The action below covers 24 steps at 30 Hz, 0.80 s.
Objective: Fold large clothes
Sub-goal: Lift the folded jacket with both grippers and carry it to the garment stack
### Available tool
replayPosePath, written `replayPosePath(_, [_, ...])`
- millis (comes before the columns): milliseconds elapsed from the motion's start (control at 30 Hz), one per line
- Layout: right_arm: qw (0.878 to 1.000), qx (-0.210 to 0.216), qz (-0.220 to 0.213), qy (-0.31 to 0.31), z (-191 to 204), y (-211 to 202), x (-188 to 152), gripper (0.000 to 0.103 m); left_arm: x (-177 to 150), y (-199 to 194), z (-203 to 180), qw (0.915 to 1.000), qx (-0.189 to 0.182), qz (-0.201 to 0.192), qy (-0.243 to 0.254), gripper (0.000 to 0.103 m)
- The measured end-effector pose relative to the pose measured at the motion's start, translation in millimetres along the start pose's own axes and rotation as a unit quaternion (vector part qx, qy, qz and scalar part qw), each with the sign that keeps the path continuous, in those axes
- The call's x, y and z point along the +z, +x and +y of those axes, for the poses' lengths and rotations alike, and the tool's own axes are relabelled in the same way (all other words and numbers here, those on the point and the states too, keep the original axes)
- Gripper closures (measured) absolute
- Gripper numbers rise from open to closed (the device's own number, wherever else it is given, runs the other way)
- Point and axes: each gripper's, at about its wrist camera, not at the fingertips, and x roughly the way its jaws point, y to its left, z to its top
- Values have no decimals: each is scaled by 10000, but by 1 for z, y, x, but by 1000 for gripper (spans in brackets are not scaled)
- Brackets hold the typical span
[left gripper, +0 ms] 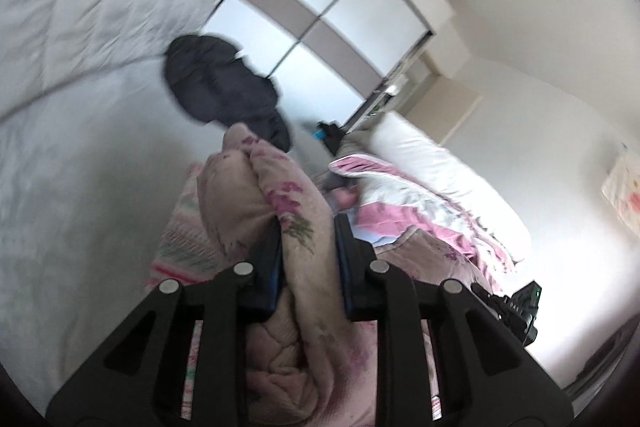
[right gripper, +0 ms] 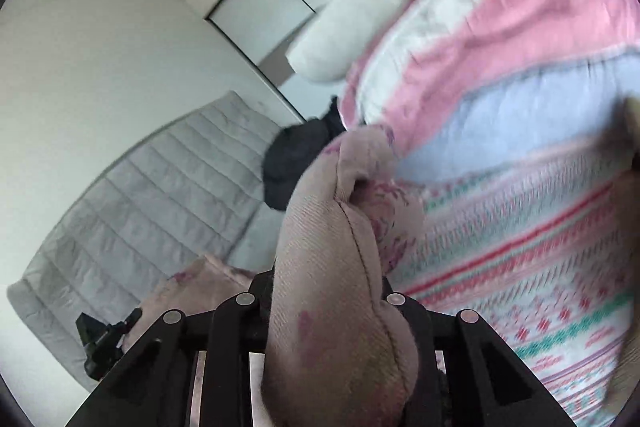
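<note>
A thick mauve quilted blanket with purple flower print [left gripper: 280,211] is bunched between the fingers of my left gripper [left gripper: 308,247], which is shut on it. My right gripper [right gripper: 332,287] is shut on another bunched edge of the same blanket [right gripper: 332,227], which fills the gap between its fingers and hides the pads. Both hold the blanket lifted above the bed. The right gripper's body shows at the lower right of the left wrist view [left gripper: 516,311], and the left gripper's body at the lower left of the right wrist view [right gripper: 104,339].
A striped pink, white and green bedspread [right gripper: 520,267] lies under the blanket. A pink and white duvet [right gripper: 500,7], a white pillow [left gripper: 440,163], a dark garment [left gripper: 224,87], a grey quilted mattress cover [right gripper: 140,187] and a wardrobe with sliding doors [left gripper: 328,15] surround it.
</note>
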Motion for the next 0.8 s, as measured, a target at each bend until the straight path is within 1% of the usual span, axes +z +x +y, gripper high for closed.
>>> replayPosePath(67, [9999, 10, -74, -93, 4, -25, 15, 76, 6, 0, -30, 9996, -187, -87, 199, 80])
replayPosePath(133, [9996, 9, -230, -155, 7, -53, 32, 77, 8, 3, -57, 9986, -355, -163, 368, 80])
replayPosePath(167, [9994, 2, -318, -166, 9, -67, 40, 77, 10, 8, -75, 9976, -498, -161, 447, 80])
replayPosePath(300, [9962, -200, -792, -312, 3, -148, 76, 77, 8, 31, -135, 9926, -1015, -81, 663, 80])
replayPosePath(367, [9935, -357, -1025, -333, -5, -192, 91, 77, 1, 48, -167, 9883, -1310, 21, 781, 80])
replayPosePath(400, [9914, -483, -1167, -342, -11, -220, 98, 77, -5, 62, -191, 9848, -1518, 114, 838, 80])
replayPosePath(467, [9865, -748, -1414, -347, -22, -269, 107, 77, -17, 84, -221, 9796, -1775, 268, 901, 80])
replayPosePath(533, [9784, -1139, -1685, -369, -34, -321, 117, 77, -35, 112, -257, 9726, -2074, 481, 937, 80])
replayPosePath(600, [9700, -1492, -1883, -385, -46, -365, 123, 77, -55, 142, -294, 9643, -2355, 714, 975, 80])
replayPosePath(667, [9585, -1906, -2097, -322, -62, -416, 128, 77, -81, 173, -335, 9537, -2652, 966, 1034, 80])
replayPosePath(700, [9536, -2060, -2177, -294, -70, -433, 128, 77, -94, 187, -353, 9482, -2792, 1084, 1064, 80])
replayPosePath(767, [9404, -2403, -2400, -196, -87, -470, 128, 77, -116, 208, -380, 9387, -3018, 1274, 1073, 80])
replayPosePath(800, [9324, -2570, -2539, -122, -99, -490, 126, 77, -132, 220, -393, 9324, -3160, 1397, 1064, 80])
